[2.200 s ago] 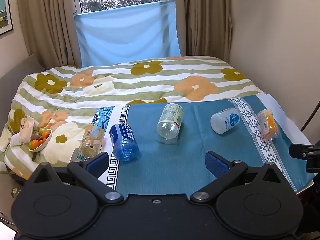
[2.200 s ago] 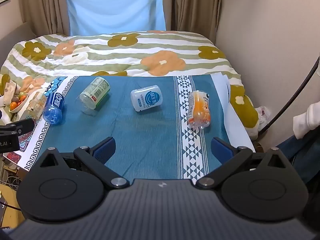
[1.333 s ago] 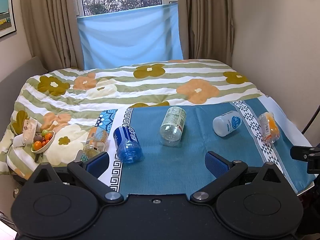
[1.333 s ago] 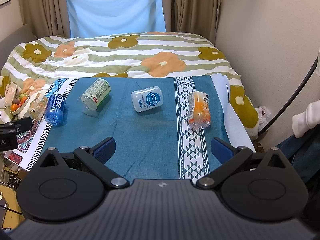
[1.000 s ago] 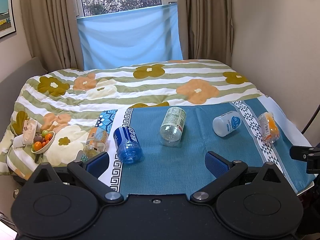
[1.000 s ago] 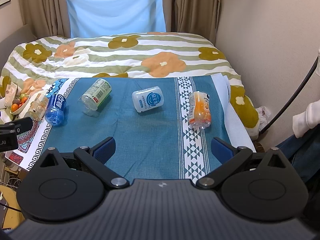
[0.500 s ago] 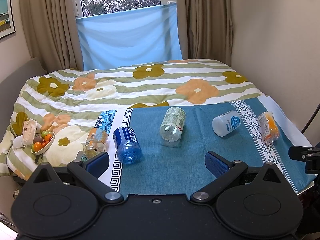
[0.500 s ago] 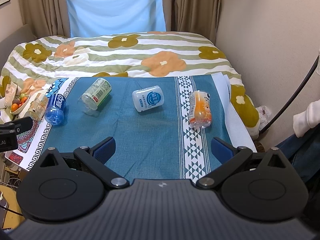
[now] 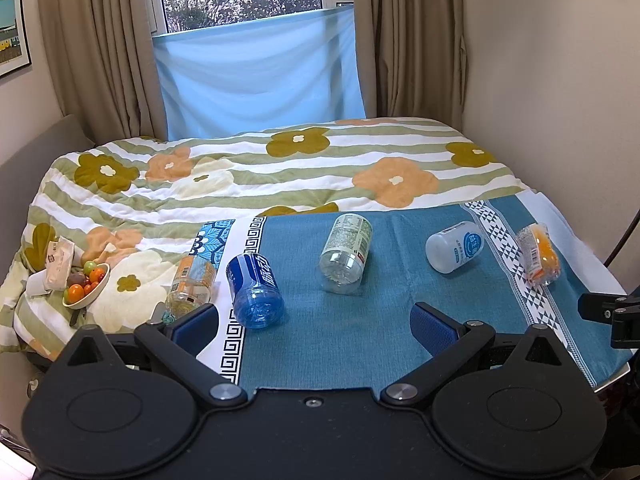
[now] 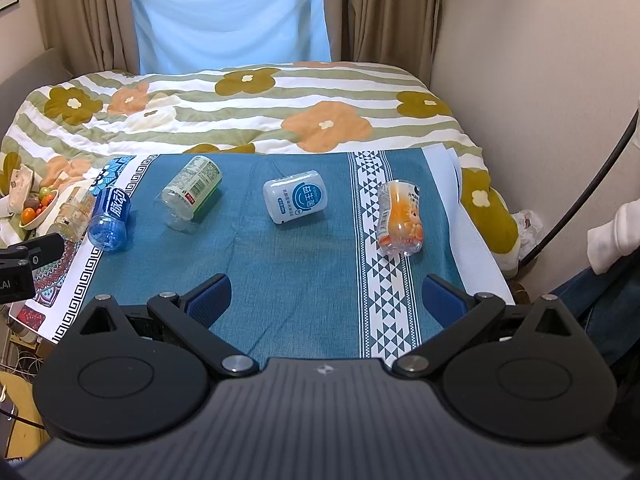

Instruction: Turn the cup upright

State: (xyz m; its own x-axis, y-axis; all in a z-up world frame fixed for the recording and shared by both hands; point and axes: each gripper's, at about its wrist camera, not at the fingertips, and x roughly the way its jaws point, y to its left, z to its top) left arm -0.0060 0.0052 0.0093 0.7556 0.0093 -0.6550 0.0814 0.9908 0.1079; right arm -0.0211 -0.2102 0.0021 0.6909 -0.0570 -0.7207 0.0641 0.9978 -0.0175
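Several plastic cups lie on their sides on a blue cloth. From left: an orange-labelled clear cup, a blue cup, a green-labelled clear cup, a white cup with a blue round mark, and an orange clear cup. My left gripper is open and empty, short of the blue and green-labelled cups. My right gripper is open and empty, short of the white and orange cups.
The cloth lies on a bed with a flowered quilt. A small bowl of fruit and a packet sit at the left edge. A wall stands close on the right. Curtains and a window are behind the bed.
Both views shifted only slightly; the left gripper rose and drew back a little over two seconds. No cup has moved and both grippers stayed open.
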